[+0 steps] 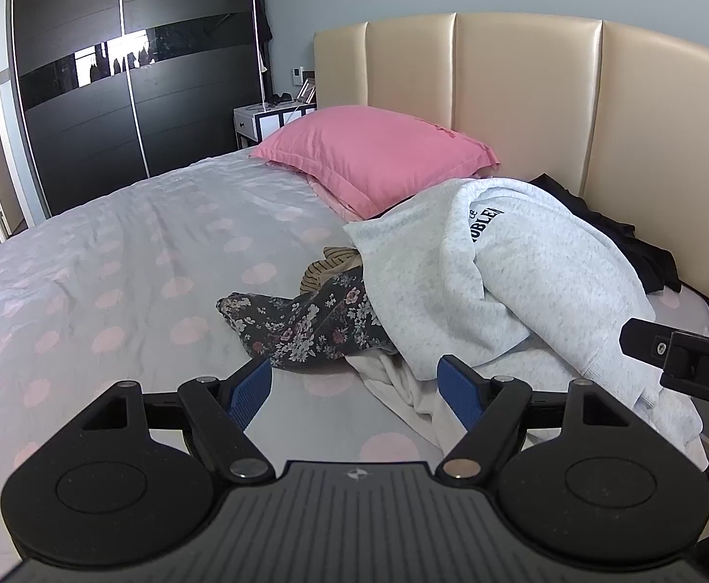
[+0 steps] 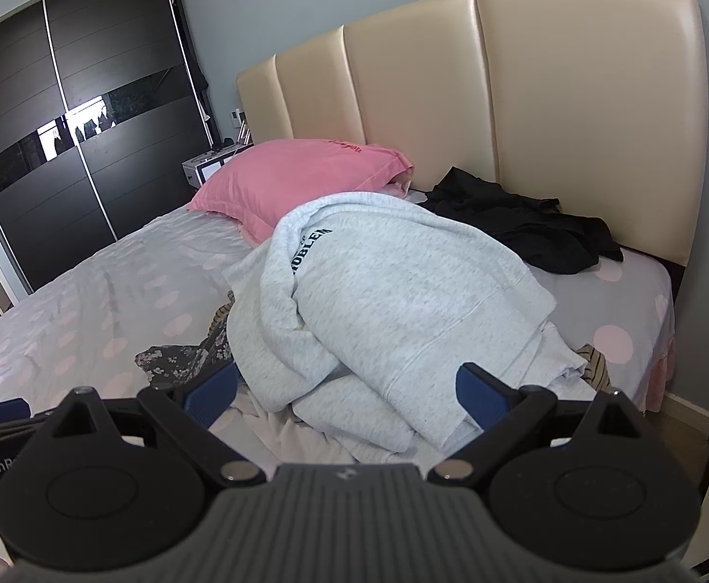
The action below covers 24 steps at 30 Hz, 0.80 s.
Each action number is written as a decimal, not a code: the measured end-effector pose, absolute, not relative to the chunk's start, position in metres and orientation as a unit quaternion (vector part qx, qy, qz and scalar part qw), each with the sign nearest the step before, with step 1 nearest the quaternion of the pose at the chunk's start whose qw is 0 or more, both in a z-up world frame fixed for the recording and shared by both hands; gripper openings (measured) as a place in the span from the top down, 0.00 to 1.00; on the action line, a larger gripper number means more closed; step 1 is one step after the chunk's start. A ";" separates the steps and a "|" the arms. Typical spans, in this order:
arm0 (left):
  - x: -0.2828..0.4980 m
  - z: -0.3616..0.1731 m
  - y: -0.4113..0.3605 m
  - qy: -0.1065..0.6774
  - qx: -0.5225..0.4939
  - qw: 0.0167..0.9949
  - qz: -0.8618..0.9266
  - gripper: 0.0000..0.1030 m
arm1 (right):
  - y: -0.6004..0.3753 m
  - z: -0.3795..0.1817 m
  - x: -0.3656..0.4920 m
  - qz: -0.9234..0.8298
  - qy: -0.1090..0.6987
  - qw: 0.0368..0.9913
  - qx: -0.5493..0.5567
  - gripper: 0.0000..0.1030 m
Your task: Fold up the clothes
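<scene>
Because the grey sweatshirt [image 2: 403, 301] is lying crumpled on top of the clothes pile near the right side of the bed [image 1: 87, 252], it is presenting itself as the first garment to handle. It is showing thick fleece-like cloth with dark lettering, so it is likely to be soft, limp and moderately heavy for a garment, draping rather than holding shape. A ribbed hem or cuff band is lying at its near edge in the right wrist view; that band is probably offering the firmest purchase, since a pinch through one layer there is less likely to slip than a pinch on the bunched middle.

Beneath and beside it, a floral garment [image 1: 301, 325], a striped piece [image 1: 325, 267] and a white cloth [image 1: 403, 388] are trailing out of the pile; these are looking thinner and lighter, and may be dragging along if the sweatshirt is lifted carelessly. A black garment [image 2: 524, 228] is resting apart, near the headboard [image 2: 403, 97], and a pink pillow [image 1: 373, 155] is sitting behind the pile.

The left gripper [image 1: 354, 386] is hovering over the pile's near edge with its fingers spread wide and holding nothing. The right gripper [image 2: 344, 391] is likewise standing wide apart and empty, just in front of the sweatshirt.
</scene>
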<state>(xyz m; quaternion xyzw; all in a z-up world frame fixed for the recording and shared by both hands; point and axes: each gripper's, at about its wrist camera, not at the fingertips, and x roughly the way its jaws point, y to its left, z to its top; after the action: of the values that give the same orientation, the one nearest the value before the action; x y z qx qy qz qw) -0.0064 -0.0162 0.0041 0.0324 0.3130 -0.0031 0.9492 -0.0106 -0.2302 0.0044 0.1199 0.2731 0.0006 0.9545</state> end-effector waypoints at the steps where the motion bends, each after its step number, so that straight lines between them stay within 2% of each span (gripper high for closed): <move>1: -0.006 0.004 -0.016 0.313 0.032 0.949 -0.003 0.27 | -0.231 0.004 -0.010 0.001 0.273 0.954 0.121 0.05; 24: -0.003 0.000 -0.017 0.324 0.030 0.945 -0.009 0.27 | -0.229 0.004 -0.011 0.008 0.280 0.952 0.125 0.05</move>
<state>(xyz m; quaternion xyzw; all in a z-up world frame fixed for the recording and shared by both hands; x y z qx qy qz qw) -0.0029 -0.0170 -0.0002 0.0296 0.3245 -0.0085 0.9454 -0.0111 -0.2292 0.0045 0.1245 0.2799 0.0084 0.9519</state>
